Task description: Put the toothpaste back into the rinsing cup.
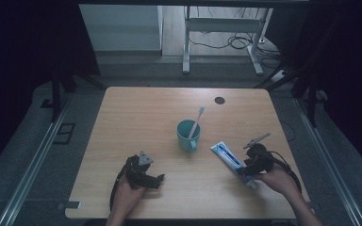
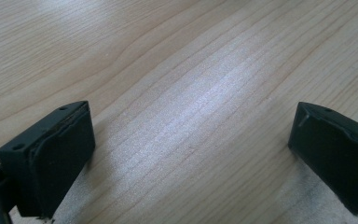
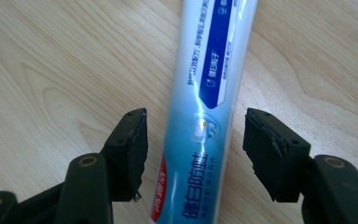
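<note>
Right gripper: jaws spread, straddling the toothpaste tube near its cap end; a narrow gap shows on each side, pads not pressing, so nothing is gripped yet. Tube lies flat on the table, at about 4 o'clock from the teal cup, a short way off it. A toothbrush stands in the cup, head up, leaning toward 1 o'clock.

Left gripper: jaws wide apart over bare wood, holding nothing.

Progress, as judged: brush looks already placed; tube not lifted. Left to do: close on the tube, raise it, carry it to the cup.

Pose: right hand enters from 5 o'clock, gripper pointing toward 10 o'clock, low over the tube. Left hand rests at 7 o'clock, gripper lying on the table, aimed toward 3 o'clock.
</note>
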A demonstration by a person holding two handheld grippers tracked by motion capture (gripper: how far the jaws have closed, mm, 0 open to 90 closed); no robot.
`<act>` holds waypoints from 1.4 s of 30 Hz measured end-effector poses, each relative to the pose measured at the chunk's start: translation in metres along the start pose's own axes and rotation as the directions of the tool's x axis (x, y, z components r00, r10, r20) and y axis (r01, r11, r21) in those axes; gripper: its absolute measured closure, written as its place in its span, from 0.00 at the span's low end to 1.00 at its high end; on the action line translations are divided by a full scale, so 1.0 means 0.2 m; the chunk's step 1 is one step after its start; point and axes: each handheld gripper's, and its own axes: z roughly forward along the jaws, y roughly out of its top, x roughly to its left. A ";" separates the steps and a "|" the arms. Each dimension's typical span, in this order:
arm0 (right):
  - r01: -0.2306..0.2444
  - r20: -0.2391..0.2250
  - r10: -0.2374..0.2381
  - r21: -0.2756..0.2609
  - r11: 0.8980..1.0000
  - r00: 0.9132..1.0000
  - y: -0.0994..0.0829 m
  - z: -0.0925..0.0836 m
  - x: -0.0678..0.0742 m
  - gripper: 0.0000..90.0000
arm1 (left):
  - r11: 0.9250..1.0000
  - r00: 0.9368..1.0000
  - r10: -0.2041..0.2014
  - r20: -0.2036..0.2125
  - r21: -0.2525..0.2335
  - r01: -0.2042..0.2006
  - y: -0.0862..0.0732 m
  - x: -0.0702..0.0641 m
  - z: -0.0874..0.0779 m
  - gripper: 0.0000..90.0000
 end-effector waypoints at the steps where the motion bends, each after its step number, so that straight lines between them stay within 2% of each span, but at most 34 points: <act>1: -0.001 0.004 0.001 0.014 1.000 1.000 0.01 0.00 0.00 0.44 | 1.000 1.000 0.000 0.000 0.000 0.000 0.00 0.00 0.00 0.01; 8: 0.004 0.022 -0.006 0.107 0.994 1.000 0.06 0.04 -0.01 0.45 | 1.000 1.000 0.000 0.000 0.000 0.000 0.00 0.00 0.00 0.01; 15: 0.001 0.026 -0.006 0.186 0.983 1.000 0.12 0.08 0.01 0.43 | 1.000 1.000 0.000 0.000 0.000 0.000 0.00 0.00 0.00 0.01; 23: 0.006 0.041 -0.018 0.293 0.956 0.999 0.18 0.15 0.02 0.45 | 1.000 1.000 0.000 0.000 0.000 0.000 0.00 0.00 0.00 0.01; 31: 0.007 0.069 -0.034 0.358 0.934 0.997 0.23 0.21 0.03 0.51 | 1.000 1.000 0.002 0.000 0.002 -0.002 0.00 0.00 0.00 0.01; 38: -0.021 0.089 -0.014 0.382 0.924 0.996 0.25 0.21 0.04 0.57 | 1.000 1.000 0.003 0.000 0.002 -0.003 0.00 0.00 0.00 0.01; 42: -0.003 0.085 -0.032 0.385 0.923 0.996 0.25 0.20 0.04 0.66 | 1.000 1.000 0.003 0.000 0.002 -0.003 0.00 0.00 0.00 0.01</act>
